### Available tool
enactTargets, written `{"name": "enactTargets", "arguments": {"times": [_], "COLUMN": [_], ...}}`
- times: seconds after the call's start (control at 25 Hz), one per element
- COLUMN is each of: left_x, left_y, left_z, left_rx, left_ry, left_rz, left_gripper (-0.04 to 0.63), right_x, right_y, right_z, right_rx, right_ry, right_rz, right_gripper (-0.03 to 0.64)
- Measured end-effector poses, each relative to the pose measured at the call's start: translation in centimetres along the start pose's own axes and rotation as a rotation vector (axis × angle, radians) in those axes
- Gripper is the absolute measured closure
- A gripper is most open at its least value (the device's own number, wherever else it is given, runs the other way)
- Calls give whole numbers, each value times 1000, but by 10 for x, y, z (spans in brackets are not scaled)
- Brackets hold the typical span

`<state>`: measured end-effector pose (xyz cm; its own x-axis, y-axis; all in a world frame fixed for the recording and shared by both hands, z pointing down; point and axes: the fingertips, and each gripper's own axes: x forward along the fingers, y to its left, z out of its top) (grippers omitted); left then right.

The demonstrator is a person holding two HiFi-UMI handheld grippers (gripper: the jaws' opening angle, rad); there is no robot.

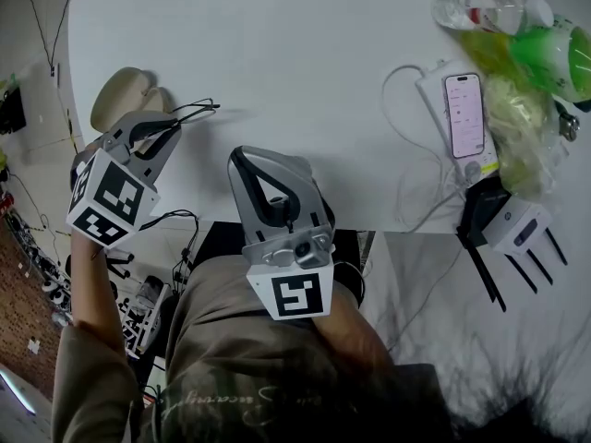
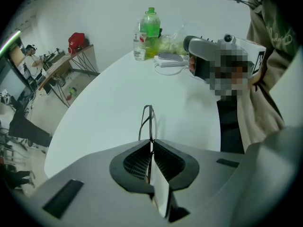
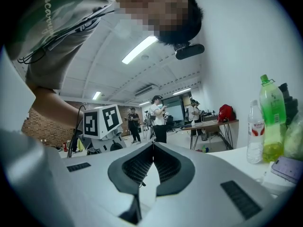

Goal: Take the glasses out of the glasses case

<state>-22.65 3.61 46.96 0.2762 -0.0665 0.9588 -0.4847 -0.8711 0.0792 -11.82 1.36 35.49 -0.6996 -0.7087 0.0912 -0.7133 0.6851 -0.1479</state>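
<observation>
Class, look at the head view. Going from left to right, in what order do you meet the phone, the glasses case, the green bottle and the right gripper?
glasses case → right gripper → phone → green bottle

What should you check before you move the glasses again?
1. Left gripper shut tight on the glasses: ok.
2. Glasses out of the glasses case: ok; they are held over the table, beside the case.
3. Bare spot on the table to set them down: ok.
4. Right gripper free to help: ok; its jaws are together with nothing between them.
5. Phone and bottles well out of the way: ok.
6. Lenses clean and unscratched: cannot tell.
</observation>
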Motion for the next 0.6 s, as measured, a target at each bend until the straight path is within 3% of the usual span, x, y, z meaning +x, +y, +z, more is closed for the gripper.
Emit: {"name": "enactTargets", "arguments": {"times": [0.6], "left_x": [9], "left_y": [-5], "left_z": [13], "left_rx": [-18], "left_ry": [25], "left_rz": [-38], "left_gripper": [563], "right_x": [-3], "right_y": [-11], "right_z": [8], "right_rx": [0], "right_ry": [16], "right_rz": [32], "right_gripper": [604]}}
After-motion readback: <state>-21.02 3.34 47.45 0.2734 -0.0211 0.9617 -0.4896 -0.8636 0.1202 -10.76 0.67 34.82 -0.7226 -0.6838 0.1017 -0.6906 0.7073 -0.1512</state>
